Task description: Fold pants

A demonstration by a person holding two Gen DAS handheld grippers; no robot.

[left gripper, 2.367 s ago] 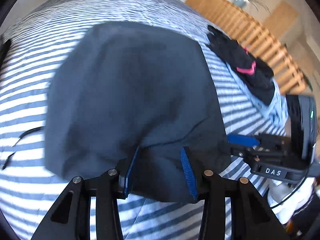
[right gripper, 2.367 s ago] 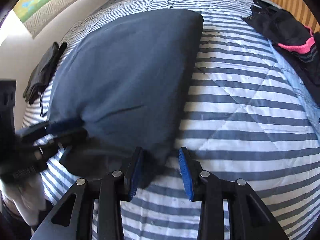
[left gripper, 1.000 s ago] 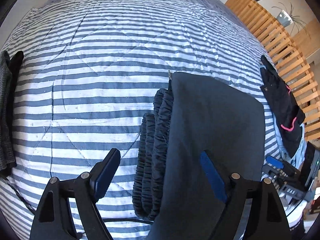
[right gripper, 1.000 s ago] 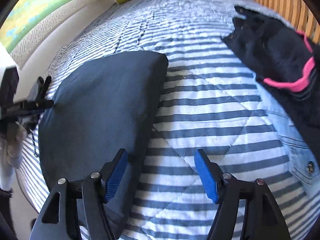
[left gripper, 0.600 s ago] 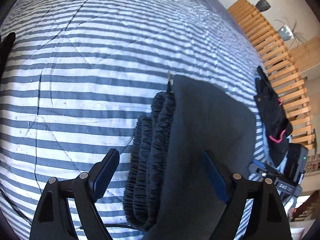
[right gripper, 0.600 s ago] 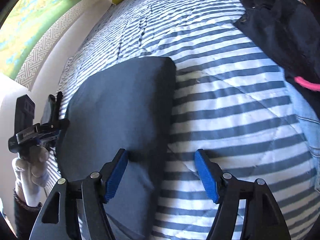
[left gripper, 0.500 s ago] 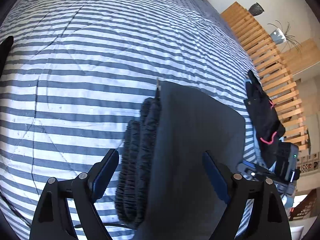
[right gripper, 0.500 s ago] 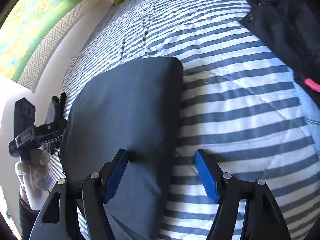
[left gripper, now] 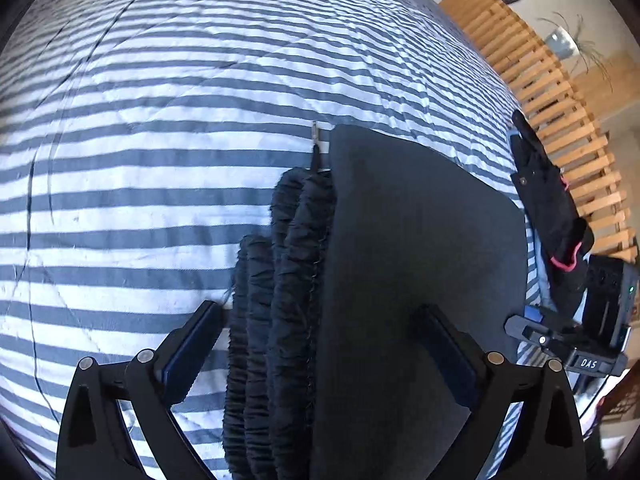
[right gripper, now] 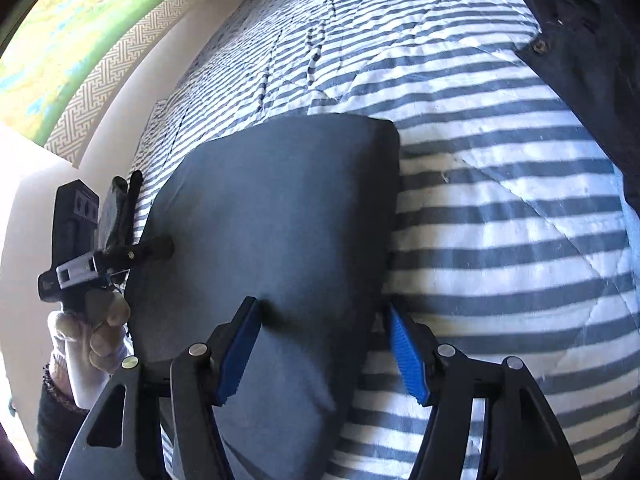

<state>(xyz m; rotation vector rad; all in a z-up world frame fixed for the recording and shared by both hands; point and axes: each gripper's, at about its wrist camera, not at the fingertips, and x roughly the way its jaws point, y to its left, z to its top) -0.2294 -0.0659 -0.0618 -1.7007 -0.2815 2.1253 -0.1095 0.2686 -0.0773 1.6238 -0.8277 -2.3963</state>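
The striped bed cover [left gripper: 140,140] lies bare and wide on the far and left sides of the folded pants [left gripper: 420,240], open room for a hand to pass. On the right, a narrow strip of cover runs between the pants and the dark garment pile [left gripper: 552,200], which lies against the wooden slatted frame [left gripper: 540,80]. The right gripper [left gripper: 536,326] stands in that strip, its jaws closing astride the pants' edge. At the pants' left side, the left gripper [right gripper: 156,250] and gloved hand [right gripper: 88,336] fill the gap by the wall [right gripper: 132,120].
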